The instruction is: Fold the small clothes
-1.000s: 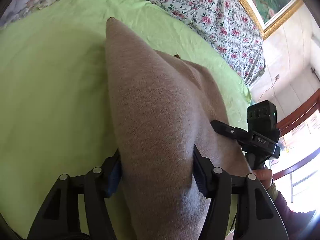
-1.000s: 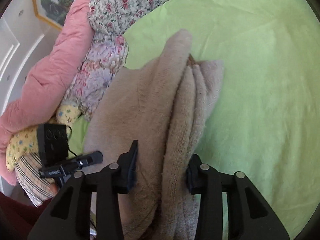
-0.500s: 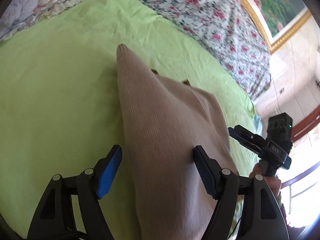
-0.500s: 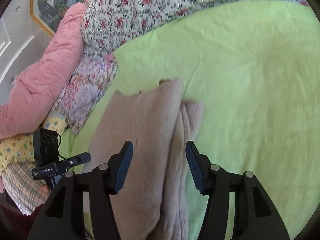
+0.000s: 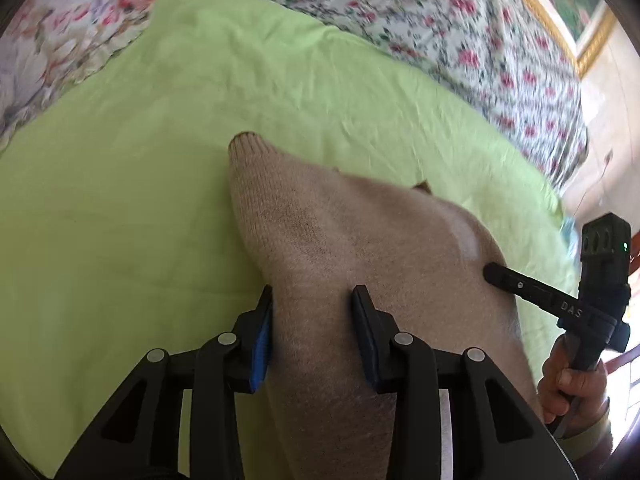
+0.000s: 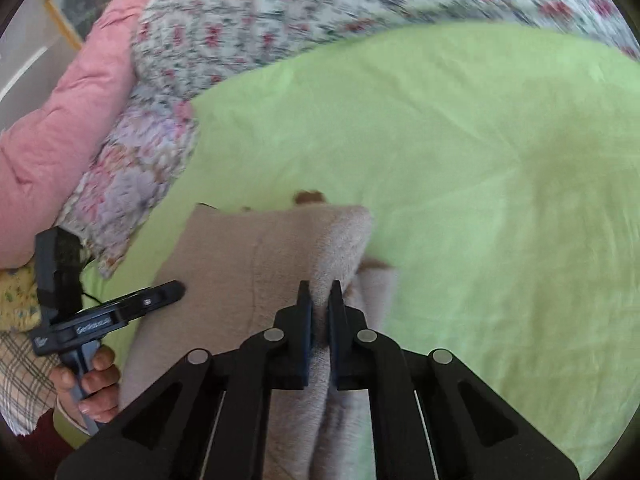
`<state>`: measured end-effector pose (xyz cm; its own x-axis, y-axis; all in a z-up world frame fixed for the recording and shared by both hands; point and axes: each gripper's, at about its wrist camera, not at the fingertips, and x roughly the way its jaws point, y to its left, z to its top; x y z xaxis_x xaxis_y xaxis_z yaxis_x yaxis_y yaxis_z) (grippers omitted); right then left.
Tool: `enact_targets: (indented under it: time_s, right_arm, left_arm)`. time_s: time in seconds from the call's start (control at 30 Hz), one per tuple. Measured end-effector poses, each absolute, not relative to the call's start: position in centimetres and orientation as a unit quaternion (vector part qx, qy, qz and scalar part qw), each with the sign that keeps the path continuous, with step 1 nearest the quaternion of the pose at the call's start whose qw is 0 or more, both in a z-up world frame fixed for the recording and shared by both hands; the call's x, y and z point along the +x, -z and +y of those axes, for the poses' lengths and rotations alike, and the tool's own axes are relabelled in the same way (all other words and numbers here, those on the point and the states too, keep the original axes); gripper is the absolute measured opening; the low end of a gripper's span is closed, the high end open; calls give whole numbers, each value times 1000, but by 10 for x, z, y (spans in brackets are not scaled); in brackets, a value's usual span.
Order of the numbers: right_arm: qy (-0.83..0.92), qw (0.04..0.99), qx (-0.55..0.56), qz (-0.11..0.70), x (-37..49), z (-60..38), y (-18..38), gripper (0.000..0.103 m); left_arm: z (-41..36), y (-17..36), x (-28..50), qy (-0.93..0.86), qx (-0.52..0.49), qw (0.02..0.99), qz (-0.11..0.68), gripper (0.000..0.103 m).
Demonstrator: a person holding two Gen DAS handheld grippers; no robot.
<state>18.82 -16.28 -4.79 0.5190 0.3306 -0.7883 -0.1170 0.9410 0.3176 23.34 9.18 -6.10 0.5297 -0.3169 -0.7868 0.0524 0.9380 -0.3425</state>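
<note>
The beige knitted garment (image 5: 360,264) lies on the green bed sheet (image 5: 140,220), near the middle of the bed, with the flowered quilt (image 5: 460,32) beyond it and a pink quilt (image 6: 68,120) off to one side.

Progress, judged from how it lies: the garment is already doubled into a long narrow strip with several layers stacked along its right edge, seen as plush rolls in the right wrist view (image 6: 340,240). It is not yet a compact packet. What seems left is at least one cross fold to shorten the strip, then flattening.

Orientation: the long axis runs from the person outward across the bed, toward the flowered quilt. The far end tapers to a ribbed tip (image 5: 248,148), probably a cuff or hem, pointing away from both cameras. The near end passes under the grippers and out of frame.

Left gripper (image 5: 312,328): jaws part-closed, one on each side of the left fold. Whether the pads actually pinch the cloth cannot be told.

Right gripper (image 6: 320,320): jaws nearly together, clenched on the raised ridge of cloth at the right edge.

Both grippers sit at the near end, side by side, the fabric between them lying flat.
</note>
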Motion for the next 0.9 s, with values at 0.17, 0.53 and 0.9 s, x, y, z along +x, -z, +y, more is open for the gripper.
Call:
enact_targets:
  time_s: [0.17, 0.53, 0.9]
  right_arm:
    - [-115, 862, 114, 481, 180, -159, 53, 9]
    - [-158, 867, 161, 444, 94, -183, 18, 45]
    - [-154, 865, 129, 460, 29, -178, 39, 45]
  left_arm:
    - [88, 46, 215, 102, -113, 872, 466, 39]
    - [99, 22, 81, 151, -89, 882, 436, 50]
    - [66, 61, 12, 126, -35, 879, 458, 65]
